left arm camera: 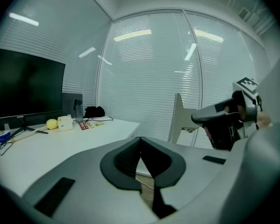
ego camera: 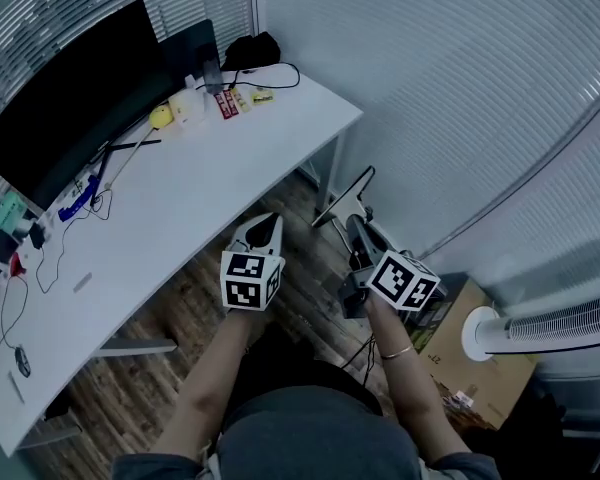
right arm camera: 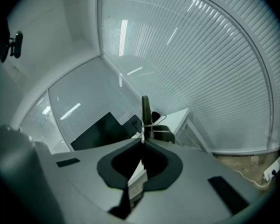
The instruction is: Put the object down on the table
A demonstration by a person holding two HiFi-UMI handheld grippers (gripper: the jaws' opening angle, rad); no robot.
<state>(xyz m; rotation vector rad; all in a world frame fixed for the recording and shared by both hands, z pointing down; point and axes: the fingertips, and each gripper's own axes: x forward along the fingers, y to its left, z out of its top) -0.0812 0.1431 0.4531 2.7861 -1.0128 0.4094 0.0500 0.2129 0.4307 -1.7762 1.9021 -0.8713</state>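
Both claws are closed, the left gripper (ego camera: 264, 226) on nothing, the right gripper (ego camera: 354, 226) pinching the hinged stand (right arm camera: 145, 109) in the air beside the white table (ego camera: 180, 218); I would bring it over bare tabletop before lowering.

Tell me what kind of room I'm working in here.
Most likely an office: a long white desk with a big dark monitor at its back edge, and slatted blinds covering the walls around it.
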